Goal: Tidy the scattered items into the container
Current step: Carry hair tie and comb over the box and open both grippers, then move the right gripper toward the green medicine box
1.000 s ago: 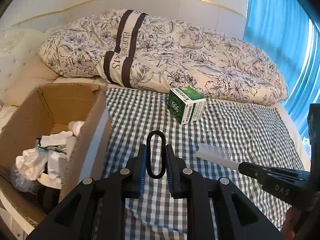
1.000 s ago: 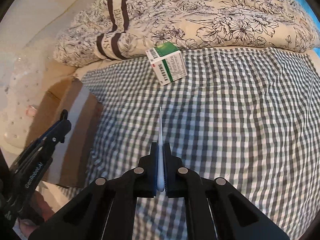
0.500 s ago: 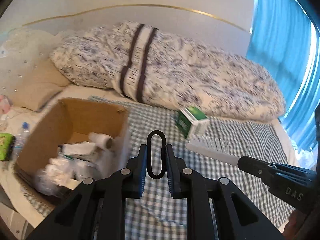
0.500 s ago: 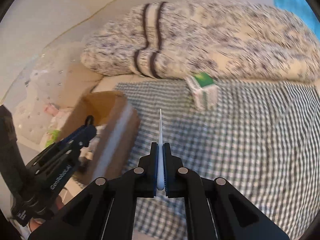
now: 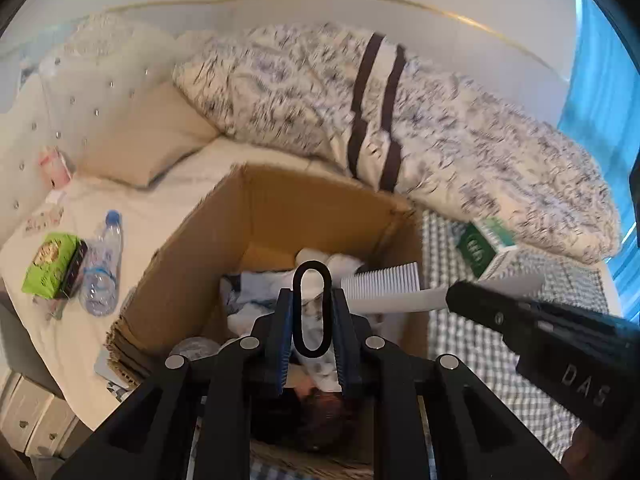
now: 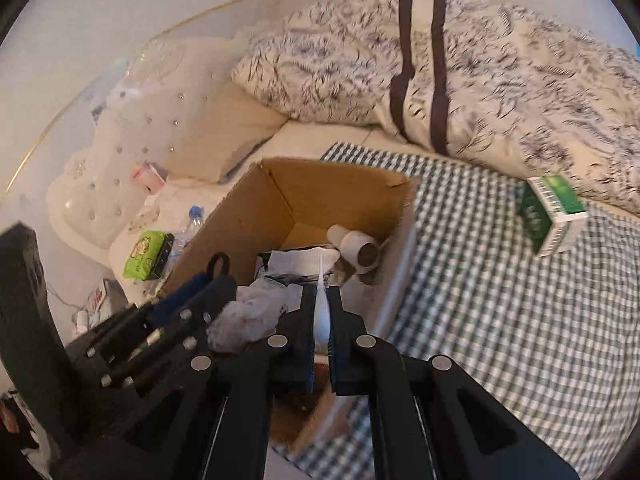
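Both grippers, left gripper (image 5: 312,320) and right gripper (image 6: 321,320), are black, with blue-padded fingers (image 5: 283,336), silver screws and white lettering.

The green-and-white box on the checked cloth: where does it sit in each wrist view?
Left wrist: green-and-white box at right of centre, just past the white comb.
Right wrist: same box at far right, below the floral duvet.
Shared landmark: the cardboard box, left of it in both.

I see the cardboard box (image 6: 280,204) open-topped but crowded with clutter (image 6: 248,312); checked cloth (image 6: 500,320) beside it lies mostly bare.
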Available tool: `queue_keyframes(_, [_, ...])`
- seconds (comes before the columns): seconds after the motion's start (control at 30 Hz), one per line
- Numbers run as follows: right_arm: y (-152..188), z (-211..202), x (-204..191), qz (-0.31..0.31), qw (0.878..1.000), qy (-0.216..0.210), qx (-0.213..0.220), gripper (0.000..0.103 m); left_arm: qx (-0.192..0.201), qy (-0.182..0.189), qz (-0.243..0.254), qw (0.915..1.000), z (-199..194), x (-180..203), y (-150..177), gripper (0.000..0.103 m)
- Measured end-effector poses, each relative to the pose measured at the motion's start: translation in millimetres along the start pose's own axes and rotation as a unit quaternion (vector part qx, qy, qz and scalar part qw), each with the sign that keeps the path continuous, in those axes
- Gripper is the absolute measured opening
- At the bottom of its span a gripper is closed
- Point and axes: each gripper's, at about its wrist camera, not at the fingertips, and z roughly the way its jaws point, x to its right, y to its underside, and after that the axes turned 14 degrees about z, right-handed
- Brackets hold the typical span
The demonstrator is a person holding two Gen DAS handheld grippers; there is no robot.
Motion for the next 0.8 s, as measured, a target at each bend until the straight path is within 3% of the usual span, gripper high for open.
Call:
queue_keyframes(0.13, [-3.0, 28.4, -2.8, -0.01, 1.0, 0.021, -0.013, 0.004, -0.019, 0.007, -0.013, 0.9997, 28.3, -13.2, 5.7, 0.019])
queue_keyframes(0.17, [-3.3, 31.2, -3.1, -0.012, 1.0, 0.027, -0.008, 0.005, -0.019, 0.007, -0.014, 0.9997, 32.0, -15.1, 6.2, 0.025])
queue_keyframes(0.2, [-3.4, 30.4, -3.5, -0.014, 0.999, 0.031, -0.003, 0.012, -0.019, 0.006, -0.014, 0.9997, 34.3, -15.7, 6.0, 0.042])
queue_keyframes(0.23, [-3.9, 29.5, -4.9, -0.018, 0.999, 0.034, 0.003, 0.022, -0.02, 0.001, -0.013, 0.9997, 36.5, -15.5, 4.7, 0.057])
queue_keyframes(0.27, [-4.2, 25.5, -5.2, -0.022, 0.999, 0.038, 0.018, 0.051, -0.021, -0.011, -0.012, 0.9997, 37.6, -14.4, 3.5, 0.077])
queue_keyframes(0.33, [-4.8, 13.5, -6.2, -0.022, 0.997, 0.043, 0.06, 0.081, -0.012, -0.028, -0.012, 0.9995, 35.5, -10.7, 0.1, 0.085])
queue_keyframes(0.43, [-7.4, -9.0, -2.3, -0.026, 0.994, 0.049, 0.098, 0.082, -0.005, -0.026, -0.01, 0.9996, 31.0, -3.8, -7.8, 0.087])
queue_keyframes(0.8, [-1.7, -110.8, 69.1, 0.034, 0.987, 0.046, 0.153, 0.082, 0.033, -0.007, 0.033, 0.9989, -28.9, 76.9, -23.8, 0.09])
